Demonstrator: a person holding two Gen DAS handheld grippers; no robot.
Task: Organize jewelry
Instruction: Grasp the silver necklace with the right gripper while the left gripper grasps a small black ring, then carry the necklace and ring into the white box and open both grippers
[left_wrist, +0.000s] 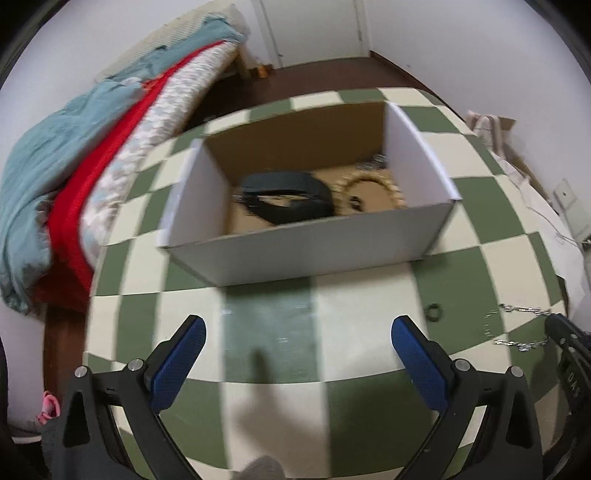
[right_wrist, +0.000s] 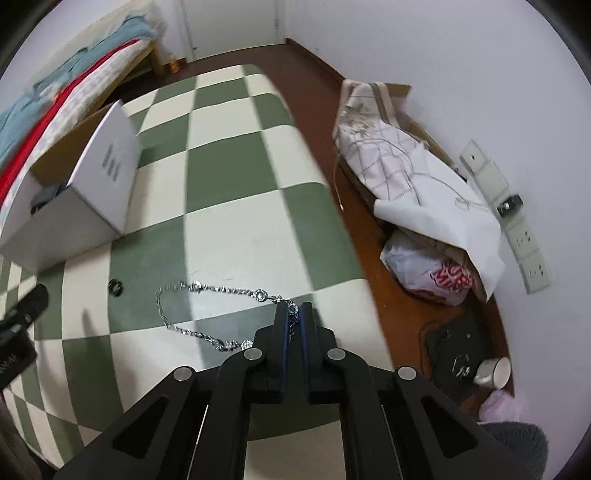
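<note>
Silver chain necklace (right_wrist: 207, 306) looped on checkered cloth, one end pinched, small dark ring (right_wrist: 115, 287) nearby, white open box (left_wrist: 306, 236) holding black band (left_wrist: 284, 195) and beaded bracelet (left_wrist: 369, 186)

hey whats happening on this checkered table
A person is tidying jewelry with two handheld grippers. The right gripper is shut on one end of a silver chain, most of which lies on the checkered table. The left gripper hangs open and empty before a white box holding a black band. A small dark ring lies loose.
</note>
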